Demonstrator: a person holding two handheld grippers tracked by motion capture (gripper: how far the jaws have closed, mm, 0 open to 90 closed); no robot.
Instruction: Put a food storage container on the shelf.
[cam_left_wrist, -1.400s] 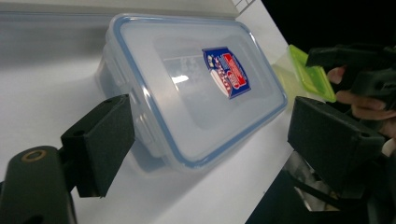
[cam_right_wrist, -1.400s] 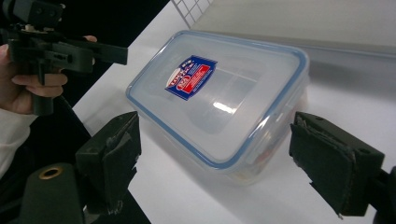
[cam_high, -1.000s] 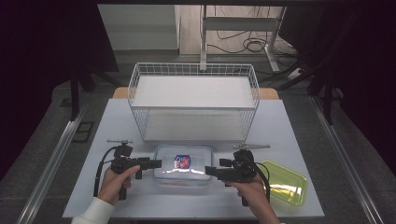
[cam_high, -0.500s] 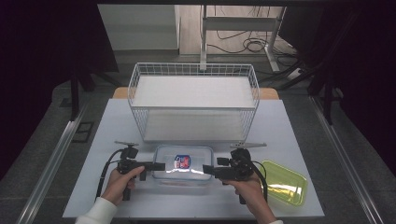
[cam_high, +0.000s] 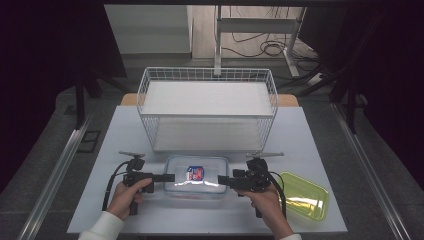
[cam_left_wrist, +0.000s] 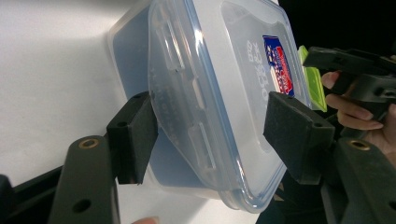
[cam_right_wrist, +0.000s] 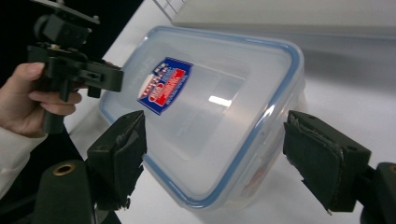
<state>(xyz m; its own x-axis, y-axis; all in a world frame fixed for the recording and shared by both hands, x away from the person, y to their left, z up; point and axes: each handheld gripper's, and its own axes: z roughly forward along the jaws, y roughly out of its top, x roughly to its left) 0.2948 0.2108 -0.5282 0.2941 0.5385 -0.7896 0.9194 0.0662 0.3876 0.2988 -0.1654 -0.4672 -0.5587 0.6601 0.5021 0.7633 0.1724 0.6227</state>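
Worktop (cam_high: 125, 130): white, my clear lidded container (cam_high: 196, 176) on it.
My left claw (cam_left_wrist: 210, 135): closing in, pads not gripping.
My right claw (cam_right_wrist: 215, 158): apart.
Room: dark, grey floor.

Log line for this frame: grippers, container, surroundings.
left gripper: jaws just closing around clear container end, contact unclear | right gripper: open, straddling opposite end | lid on | wire basket behind | green lid at right

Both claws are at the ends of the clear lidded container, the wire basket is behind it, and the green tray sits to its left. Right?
Not quite. In the high view the green tray lies to the right of the clear container, beside the right claw. The left claw and the wire basket are as you say.
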